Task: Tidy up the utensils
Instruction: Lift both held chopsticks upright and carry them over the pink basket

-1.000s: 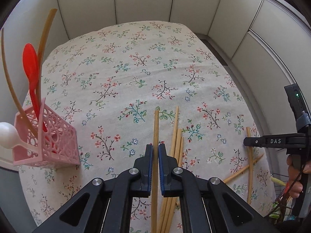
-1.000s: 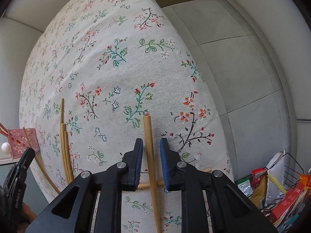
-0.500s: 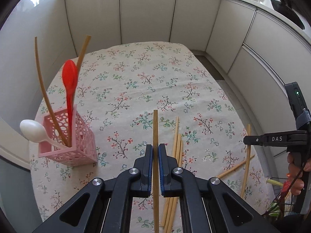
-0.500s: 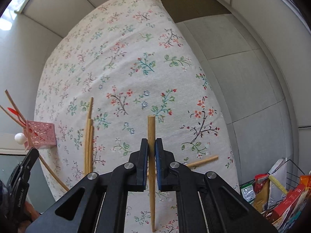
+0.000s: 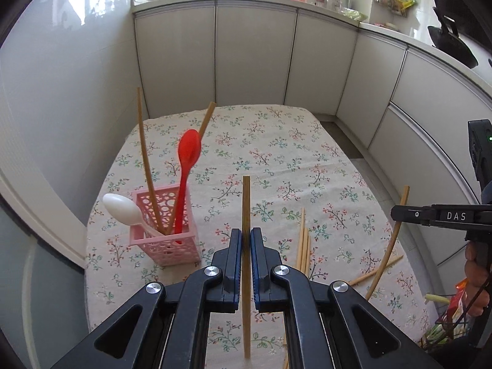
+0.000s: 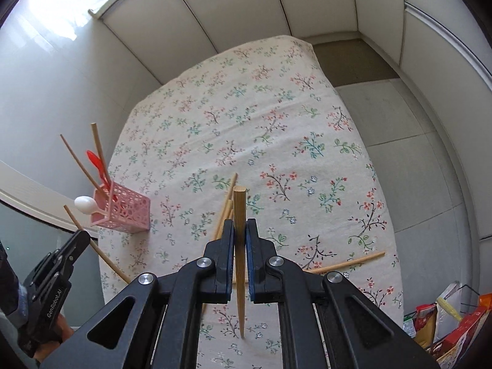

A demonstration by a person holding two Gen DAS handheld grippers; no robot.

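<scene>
My left gripper (image 5: 245,236) is shut on a wooden chopstick (image 5: 246,203) and holds it above the floral tablecloth (image 5: 270,153). My right gripper (image 6: 239,227) is shut on another wooden chopstick (image 6: 239,206), also lifted. A pink perforated holder (image 5: 167,230) stands at the table's left, holding a red spoon (image 5: 187,166), a white spoon (image 5: 121,209) and two chopsticks (image 5: 144,150). The holder also shows in the right wrist view (image 6: 123,212). Several loose chopsticks (image 5: 303,246) lie on the cloth between the grippers, and one chopstick (image 6: 347,263) lies near the right edge.
White cabinet fronts (image 5: 255,58) surround the table on the far and right sides. A wire basket of packets (image 6: 455,319) stands on the floor at the right. The table's right edge (image 6: 381,184) drops to a tiled floor.
Both grippers have risen well above the table, each carrying its chopstick. The right gripper, open around its chopstick a second ago, has shut on it. The holder now appears closer to centre.
</scene>
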